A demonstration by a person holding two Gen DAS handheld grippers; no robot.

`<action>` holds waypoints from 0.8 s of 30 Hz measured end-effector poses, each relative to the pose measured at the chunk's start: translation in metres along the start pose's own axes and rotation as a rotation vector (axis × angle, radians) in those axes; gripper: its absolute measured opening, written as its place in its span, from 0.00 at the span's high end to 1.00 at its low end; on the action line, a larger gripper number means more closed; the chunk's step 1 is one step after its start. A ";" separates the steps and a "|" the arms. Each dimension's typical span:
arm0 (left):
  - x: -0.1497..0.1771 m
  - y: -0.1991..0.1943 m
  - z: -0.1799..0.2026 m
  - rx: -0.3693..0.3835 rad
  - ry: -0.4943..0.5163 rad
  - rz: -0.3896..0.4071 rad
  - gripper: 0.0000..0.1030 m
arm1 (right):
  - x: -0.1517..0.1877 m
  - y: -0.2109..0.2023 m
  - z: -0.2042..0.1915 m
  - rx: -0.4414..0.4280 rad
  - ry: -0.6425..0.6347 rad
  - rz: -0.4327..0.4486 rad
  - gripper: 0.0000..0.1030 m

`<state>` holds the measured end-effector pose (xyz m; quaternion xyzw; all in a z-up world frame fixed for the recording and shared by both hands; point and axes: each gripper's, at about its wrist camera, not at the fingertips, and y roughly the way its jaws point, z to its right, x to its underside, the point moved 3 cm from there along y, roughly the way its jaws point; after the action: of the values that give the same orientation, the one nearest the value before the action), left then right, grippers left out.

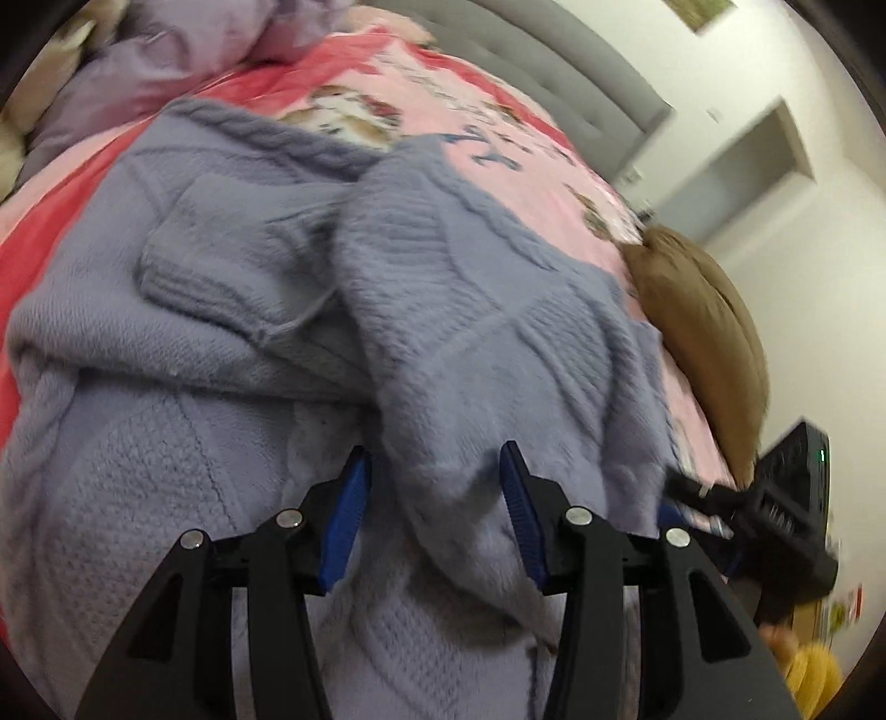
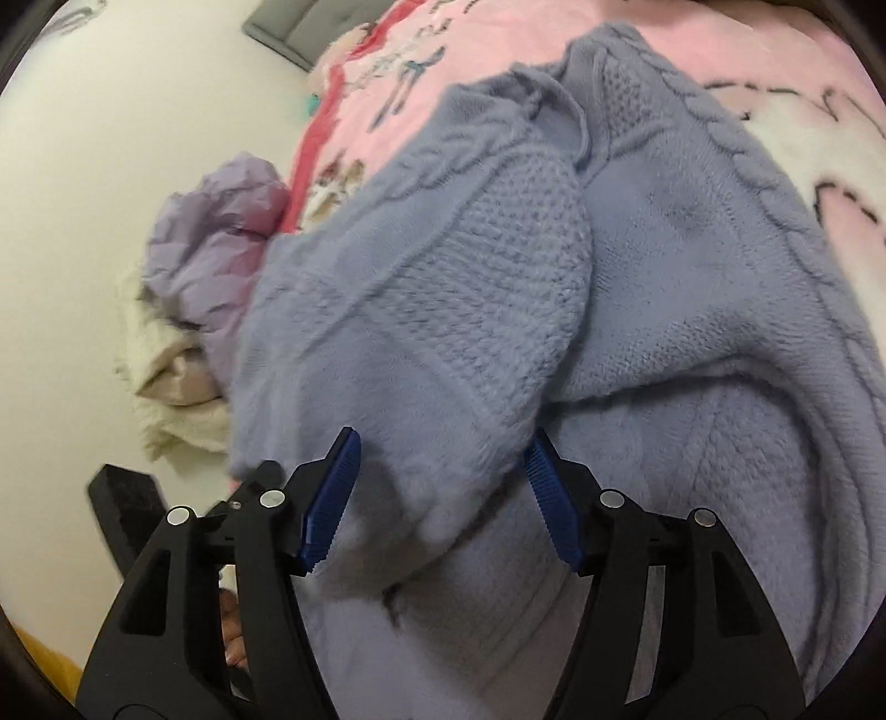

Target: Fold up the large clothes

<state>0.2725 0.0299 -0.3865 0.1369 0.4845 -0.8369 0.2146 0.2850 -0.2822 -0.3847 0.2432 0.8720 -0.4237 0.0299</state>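
A lavender cable-knit sweater (image 1: 470, 332) lies rumpled on a pink printed bedspread (image 1: 443, 83), its sides folded inward over the body. My left gripper (image 1: 434, 487) hovers over the near hem, jaws apart; a loose fold of knit lies between the blue pads without being pinched. In the right wrist view the same sweater (image 2: 664, 277) fills the frame on the bedspread (image 2: 498, 33). My right gripper (image 2: 440, 493) is open too, with a folded flap resting between its pads. The other black tool shows at the right edge (image 1: 775, 509).
A brown pillow (image 1: 703, 321) lies at the bed's right edge below a grey headboard (image 1: 554, 72). Lilac bedding (image 1: 166, 55) is heaped at the far left. Crumpled lilac cloth (image 2: 221, 232) and cream cloth (image 2: 171, 404) sit beside the sweater. A yellow sleeve (image 1: 814, 675) shows low right.
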 end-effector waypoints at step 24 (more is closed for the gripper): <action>0.020 0.012 0.004 -0.184 0.262 -0.139 0.93 | 0.000 0.002 0.015 0.339 -0.197 -0.086 0.90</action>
<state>0.2606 0.0167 -0.4029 0.1906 0.5912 -0.7769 0.1028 0.2836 -0.2928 -0.3960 0.1644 0.7907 -0.5870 0.0556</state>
